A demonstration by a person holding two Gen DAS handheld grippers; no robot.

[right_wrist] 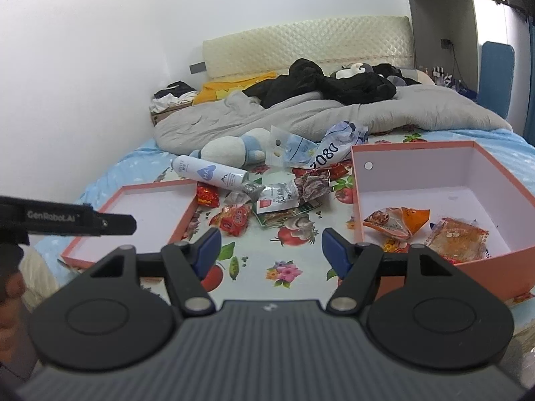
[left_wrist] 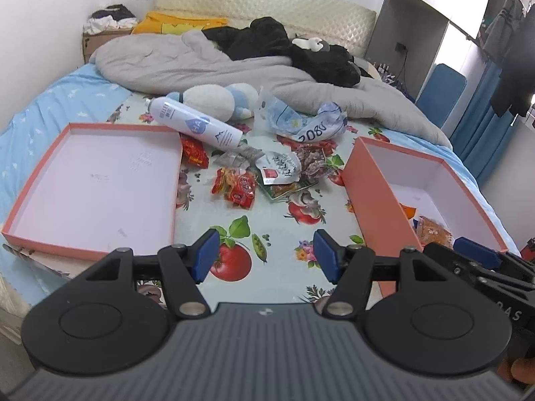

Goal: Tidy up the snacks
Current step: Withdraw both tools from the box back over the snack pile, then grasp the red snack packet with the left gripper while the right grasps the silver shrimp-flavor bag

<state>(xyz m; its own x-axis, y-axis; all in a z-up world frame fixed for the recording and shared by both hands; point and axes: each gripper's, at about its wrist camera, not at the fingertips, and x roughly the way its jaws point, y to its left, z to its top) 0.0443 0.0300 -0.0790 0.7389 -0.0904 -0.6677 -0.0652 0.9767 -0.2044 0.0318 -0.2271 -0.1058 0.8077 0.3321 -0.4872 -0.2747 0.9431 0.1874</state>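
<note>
A pile of snack packets lies mid-bed: red packets (left_wrist: 235,185) (right_wrist: 234,219), a white pouch (left_wrist: 280,168) (right_wrist: 277,197) and a brown crumpled packet (left_wrist: 312,162) (right_wrist: 314,183). A deep pink box (left_wrist: 374,197) (right_wrist: 357,207) on the right holds orange snack packets (right_wrist: 396,222) (left_wrist: 433,230). The shallow pink lid (left_wrist: 90,127) (right_wrist: 187,217) lies on the left. My left gripper (left_wrist: 265,254) is open and empty over the floral cloth, short of the pile. My right gripper (right_wrist: 271,250) is open and empty beside the box's near left corner.
A white spray bottle (left_wrist: 195,123) (right_wrist: 210,173), a plush toy (left_wrist: 217,98) (right_wrist: 234,148) and crumpled plastic bags (left_wrist: 301,120) (right_wrist: 317,150) lie behind the snacks. A grey duvet (left_wrist: 200,63) and black clothes (left_wrist: 267,40) cover the far bed. The wall is to the left.
</note>
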